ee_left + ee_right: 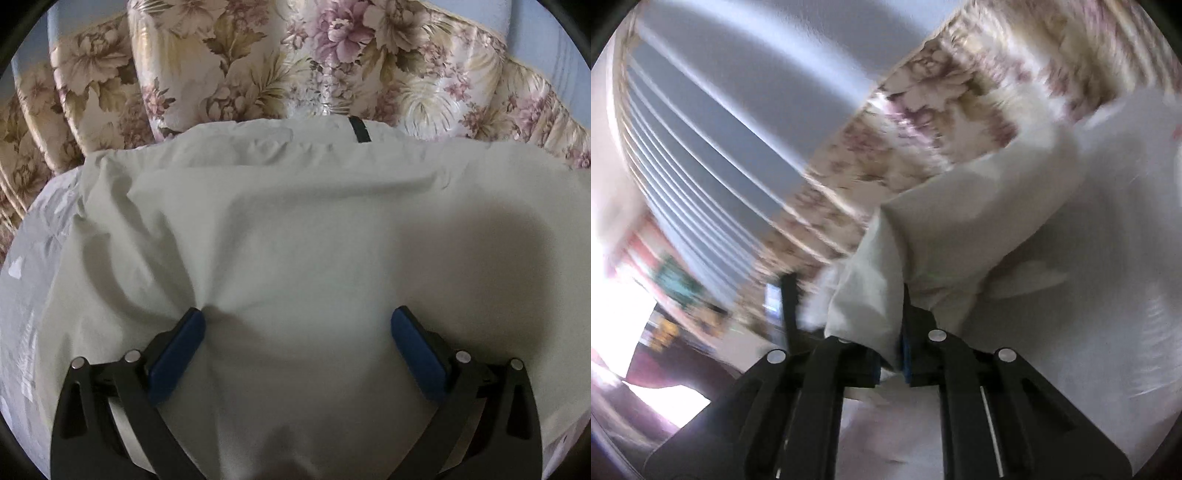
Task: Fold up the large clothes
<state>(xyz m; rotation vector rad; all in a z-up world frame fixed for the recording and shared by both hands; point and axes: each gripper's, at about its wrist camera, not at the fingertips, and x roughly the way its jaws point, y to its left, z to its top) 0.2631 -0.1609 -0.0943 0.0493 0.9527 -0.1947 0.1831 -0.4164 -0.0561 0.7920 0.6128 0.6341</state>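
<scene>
A large pale grey-white garment [295, 229] lies spread on the bed, with a small black loop [360, 129] at its far edge. My left gripper [297, 317] is open, its blue pads [177, 354] resting on the cloth with wrinkles at the left pad. In the blurred, tilted right wrist view my right gripper [892, 332] is shut on a bunched fold of the same garment [871, 280], which is lifted off the bed.
A floral bedspread and pillow [258, 66] lie beyond the garment. A light patterned sheet [29, 295] shows at the left. A blue-grey wall with white lines [731, 110] and a bright window area [624, 314] fill the right wrist view.
</scene>
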